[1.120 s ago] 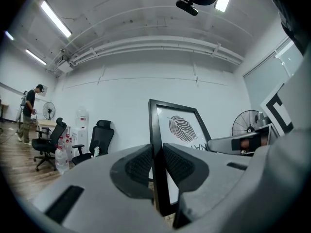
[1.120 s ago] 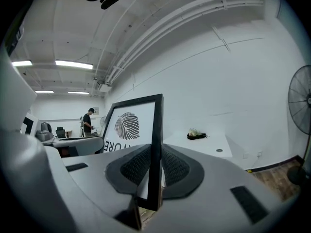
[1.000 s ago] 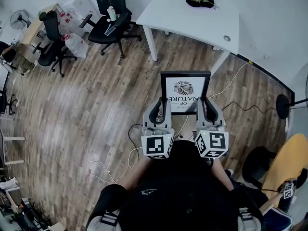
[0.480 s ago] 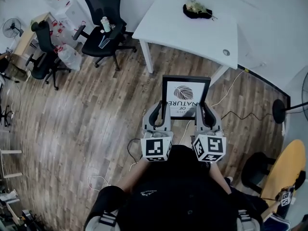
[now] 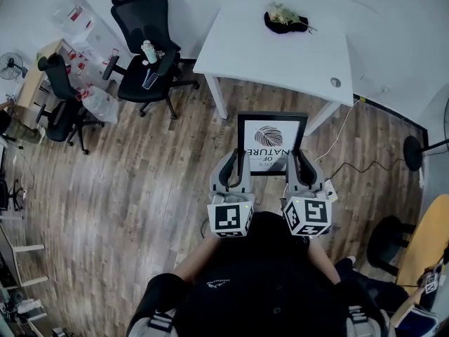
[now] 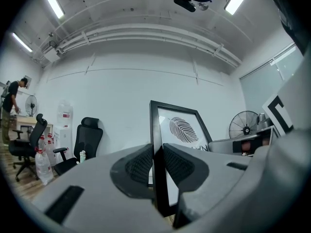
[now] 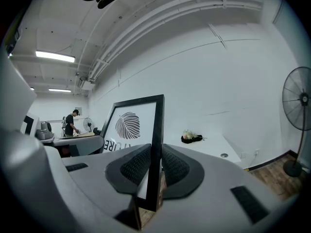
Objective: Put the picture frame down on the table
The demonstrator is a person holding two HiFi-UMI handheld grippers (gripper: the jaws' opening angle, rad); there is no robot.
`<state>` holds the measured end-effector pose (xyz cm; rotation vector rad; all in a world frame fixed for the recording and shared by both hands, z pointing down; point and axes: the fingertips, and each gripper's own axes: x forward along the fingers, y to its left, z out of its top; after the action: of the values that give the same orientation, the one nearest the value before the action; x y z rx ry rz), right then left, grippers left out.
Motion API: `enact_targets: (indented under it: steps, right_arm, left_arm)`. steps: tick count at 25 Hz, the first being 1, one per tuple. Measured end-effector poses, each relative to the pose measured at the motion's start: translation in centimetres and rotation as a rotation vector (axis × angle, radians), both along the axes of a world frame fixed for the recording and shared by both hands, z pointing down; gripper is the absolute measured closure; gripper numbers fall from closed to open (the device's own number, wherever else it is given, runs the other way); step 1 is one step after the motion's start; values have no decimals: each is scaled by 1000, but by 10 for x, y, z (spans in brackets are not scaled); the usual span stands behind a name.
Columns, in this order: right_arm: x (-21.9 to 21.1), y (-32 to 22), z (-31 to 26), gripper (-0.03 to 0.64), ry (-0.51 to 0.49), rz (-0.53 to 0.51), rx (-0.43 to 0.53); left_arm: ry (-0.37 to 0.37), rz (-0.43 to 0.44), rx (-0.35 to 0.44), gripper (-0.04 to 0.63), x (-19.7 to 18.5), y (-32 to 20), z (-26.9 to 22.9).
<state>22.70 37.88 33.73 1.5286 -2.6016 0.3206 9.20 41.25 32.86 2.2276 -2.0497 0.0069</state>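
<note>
— Where's the picture frame (image 5: 272, 144)?
— Centre of the head view, upright over the wood floor (image 5: 140, 181), below the white table (image 5: 280, 55).
— The claws?
— Left gripper (image 5: 237, 161) clamps its left edge, right gripper (image 5: 297, 160) its right edge.

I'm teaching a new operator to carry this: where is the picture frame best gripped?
Grip the picture frame by its thin black side bars, one gripper per side, coming from its near end. It is flat and wide; the left gripper and right gripper clamp it so.
</note>
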Motion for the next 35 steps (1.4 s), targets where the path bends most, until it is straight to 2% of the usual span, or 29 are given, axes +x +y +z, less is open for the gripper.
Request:
enact_targets:
  steps: [7,17,26,35]
  right_arm:
    - [-35,-7,5,549,7,25,5]
    - [-61,-18,12,549,15,6,-26]
    - [-98,-66,17,549,13,-103,-8]
    - [-124,-147,23,549,13,-165,-31]
  left_arm:
    - [10,20,14,520,-37,-14,5]
    - [21,16,-12,520,-61,-19,12]
    - [13,-88,-1,520,-93,-54,17]
    - [11,-139,-22,520,-115,-125,22]
